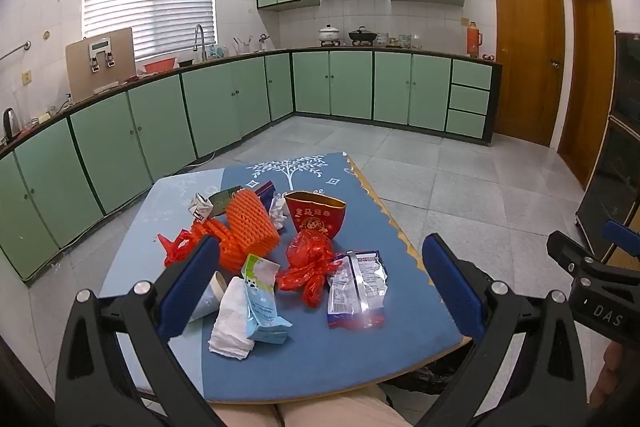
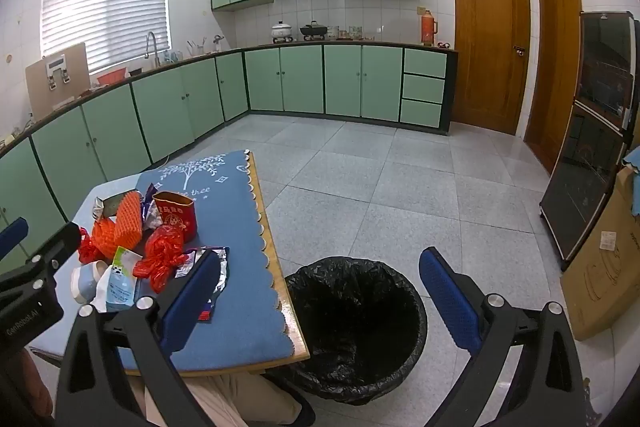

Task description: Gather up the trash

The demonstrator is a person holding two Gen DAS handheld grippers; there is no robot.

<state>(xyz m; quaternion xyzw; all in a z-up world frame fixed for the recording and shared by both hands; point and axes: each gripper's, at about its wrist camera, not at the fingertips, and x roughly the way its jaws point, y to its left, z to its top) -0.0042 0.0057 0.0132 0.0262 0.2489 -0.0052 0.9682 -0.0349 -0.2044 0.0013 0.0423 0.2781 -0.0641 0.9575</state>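
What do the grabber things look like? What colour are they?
Both the left gripper and right gripper have black frames with silver bolts and jaws faced with bumpy blue pads. White lettering marks their bodies: one reads "DAS", the other "GenRobot.AI".

Trash pile (image 1: 280, 259) crowding table's (image 2: 240, 315) left half, right strip bare; lined bin (image 2: 356, 323) open-topped just beside table edge

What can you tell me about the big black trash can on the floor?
The trash can is round and lined with a crinkly, shiny black plastic bag folded over its rim. It stands upright on the grey tiled floor, right beside the near corner of the table, partly tucked under the edge. Its mouth is open and its inside looks dark, so no trash shows in it. The right gripper hangs open above it, touching nothing.
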